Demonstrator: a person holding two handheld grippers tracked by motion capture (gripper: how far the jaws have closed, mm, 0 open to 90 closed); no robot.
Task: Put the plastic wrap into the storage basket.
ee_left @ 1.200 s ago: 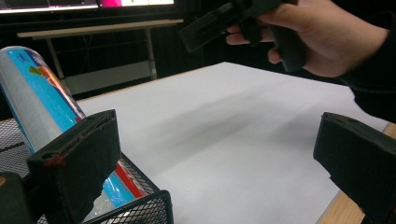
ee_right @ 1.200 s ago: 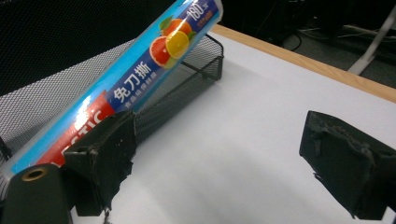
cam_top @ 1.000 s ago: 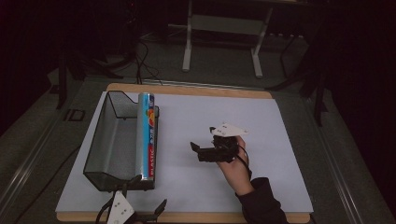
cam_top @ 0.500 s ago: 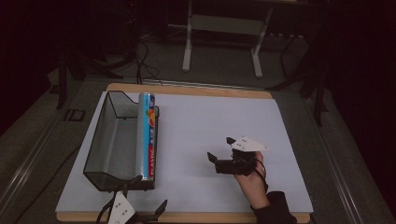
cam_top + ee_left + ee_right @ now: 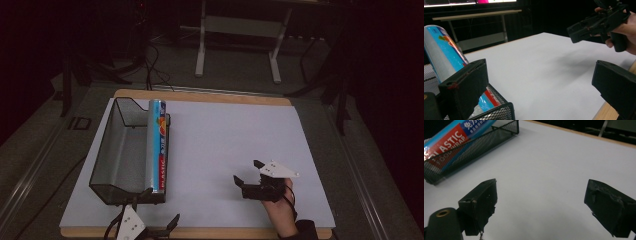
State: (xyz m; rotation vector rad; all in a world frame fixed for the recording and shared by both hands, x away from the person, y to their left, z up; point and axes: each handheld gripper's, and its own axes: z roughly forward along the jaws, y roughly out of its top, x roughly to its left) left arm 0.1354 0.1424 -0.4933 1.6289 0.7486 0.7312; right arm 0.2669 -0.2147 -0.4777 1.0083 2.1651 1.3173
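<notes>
**Plastic wrap roll sits in the basket, both tools empty**

Plastic wrap roll (image 5: 159, 145), a long blue and silver tube with red lettering, lies along one long side of the black wire-mesh basket (image 5: 112, 150), resting on or against that wall, the one that faces the right tool (image 5: 248, 172). From the right tool's own view the roll (image 5: 451, 138) is ahead and off to the left, well apart, with bare white desk (image 5: 554, 165) between. That tool hangs just over the desk with its jaws spread wide and nothing between them. The left tool (image 5: 150, 225) waits at the near edge of the desk, just short of the basket's near corner; its jaws are also wide apart and hold nothing, and in its own view the roll (image 5: 441, 57) is close by its left jaw, with the mesh corner (image 5: 496, 111) just below.

The roll looks to be perched rather than settled, so I would worry most about a nudge. If the left tool goes in carelessly, its jaw could catch the mesh corner, jolt the light basket and send the smooth tube rolling, either down inside or out over the wall onto the desk. A grip near one end could also let the long roll tip and slip from the pads.
</notes>
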